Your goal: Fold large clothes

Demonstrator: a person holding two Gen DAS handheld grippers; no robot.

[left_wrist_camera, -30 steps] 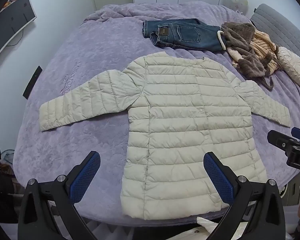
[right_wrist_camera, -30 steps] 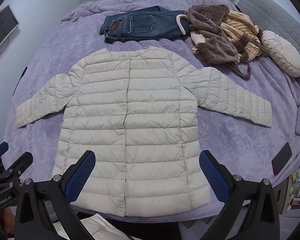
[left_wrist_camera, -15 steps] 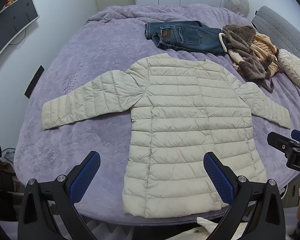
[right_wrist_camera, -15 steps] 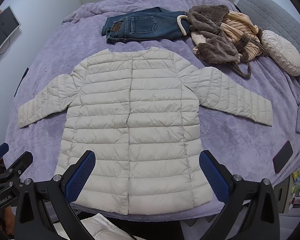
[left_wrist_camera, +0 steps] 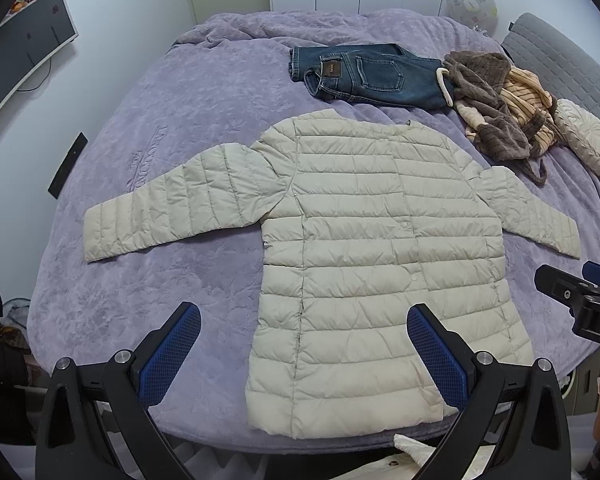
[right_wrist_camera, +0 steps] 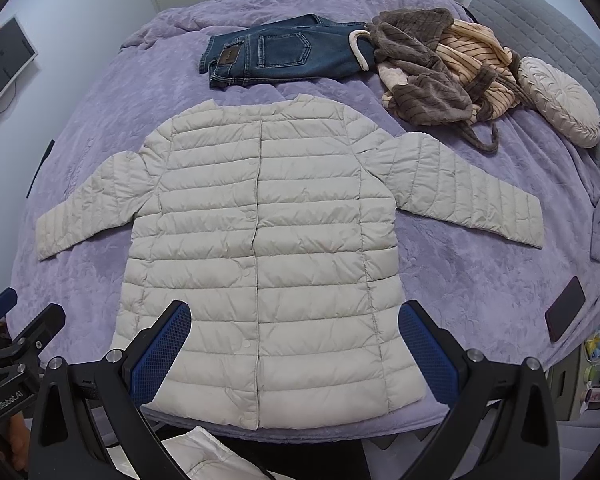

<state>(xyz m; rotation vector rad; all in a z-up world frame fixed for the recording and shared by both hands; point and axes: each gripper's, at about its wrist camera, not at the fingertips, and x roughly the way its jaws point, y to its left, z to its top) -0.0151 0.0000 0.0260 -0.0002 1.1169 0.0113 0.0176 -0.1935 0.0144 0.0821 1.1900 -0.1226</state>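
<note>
A cream quilted puffer jacket (left_wrist_camera: pixel 372 248) (right_wrist_camera: pixel 268 248) lies flat and buttoned on the purple bed (left_wrist_camera: pixel 188 128) (right_wrist_camera: pixel 460 272), both sleeves spread out to the sides, hem at the near edge. My left gripper (left_wrist_camera: pixel 304 356) hangs open above the hem's left part, with nothing between its blue pads. Over the hem's middle my right gripper (right_wrist_camera: pixel 296 356) is open too and holds nothing. The tip of the right gripper shows at the right edge of the left wrist view.
Folded blue jeans (left_wrist_camera: pixel 364 74) (right_wrist_camera: pixel 276 54) lie at the far side, with a brown and striped robe (left_wrist_camera: pixel 496 108) (right_wrist_camera: pixel 440 68) and a round cream cushion (left_wrist_camera: pixel 588 142) (right_wrist_camera: pixel 560 100) to their right. A dark phone (right_wrist_camera: pixel 566 308) rests near the bed's right edge. A monitor (left_wrist_camera: pixel 24 44) hangs on the left wall.
Both grippers have drawn back a little toward me and tilted up, so the jacket sits slightly lower in view. The jacket has not moved.
</note>
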